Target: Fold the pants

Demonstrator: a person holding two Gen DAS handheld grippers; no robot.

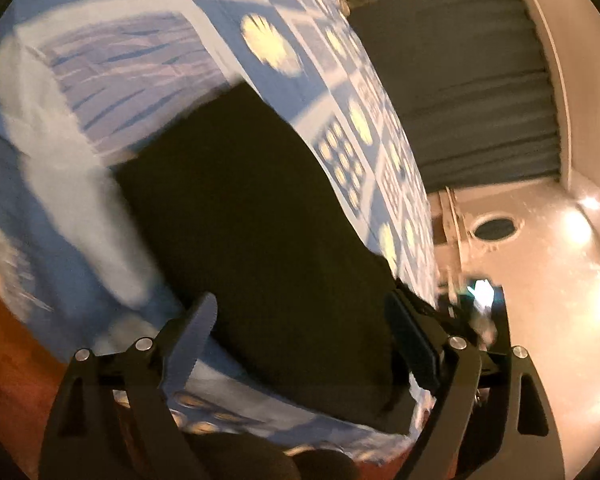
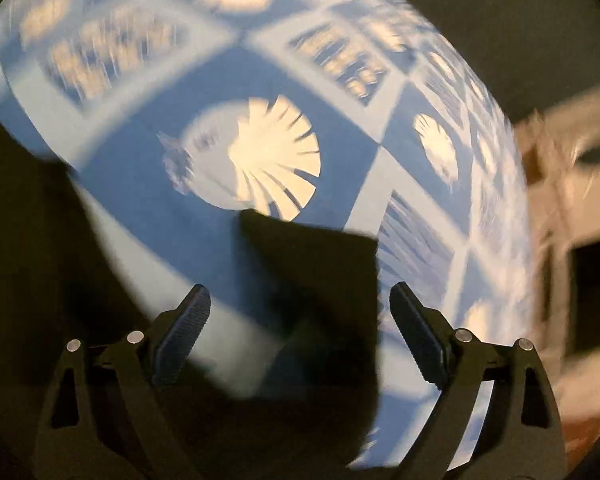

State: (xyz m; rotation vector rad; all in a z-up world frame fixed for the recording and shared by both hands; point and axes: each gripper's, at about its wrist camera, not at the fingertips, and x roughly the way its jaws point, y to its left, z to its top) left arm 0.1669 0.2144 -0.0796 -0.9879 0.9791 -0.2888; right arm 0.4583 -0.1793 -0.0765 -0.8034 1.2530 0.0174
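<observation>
- The dark, near-black cloth pants [image 1: 260,216] are lying flat on the bed, on a blue bedspread printed with pale round shell-like shapes in squares [image 1: 112,76]. In the left wrist view they are showing as one broad dark slab, so I am judging them already folded at least once.
- Their long axis is running away from my left gripper [image 1: 300,340], from the near edge of the bed up toward the middle of the bedspread. The near end is sitting right between the left jaws.
- The left jaws are standing wide open and gripping nothing; one finger is over bare bedspread on one side of the cloth, the other is at the cloth's edge nearest the side of the bed. Whether that finger is touching the cloth I cannot tell.
- In the right wrist view, a squared dark end of the pants [image 2: 312,264] is lying just ahead of my right gripper [image 2: 298,334], between the lines of its fingers. Those jaws are also spread wide and holding nothing. The picture is blurring, so I cannot tell the height above the cloth.
- I am reading the left hand as the better lined-up one: the cloth is lying straight along its pointing line, with the right hand facing one corner.
- For a further fold, I am judging that both jaws need to drop onto the near end and carry it along that long axis.
- Beyond the bed, a dark grey pleated curtain [image 1: 472,92] is hanging against a pale wall.
</observation>
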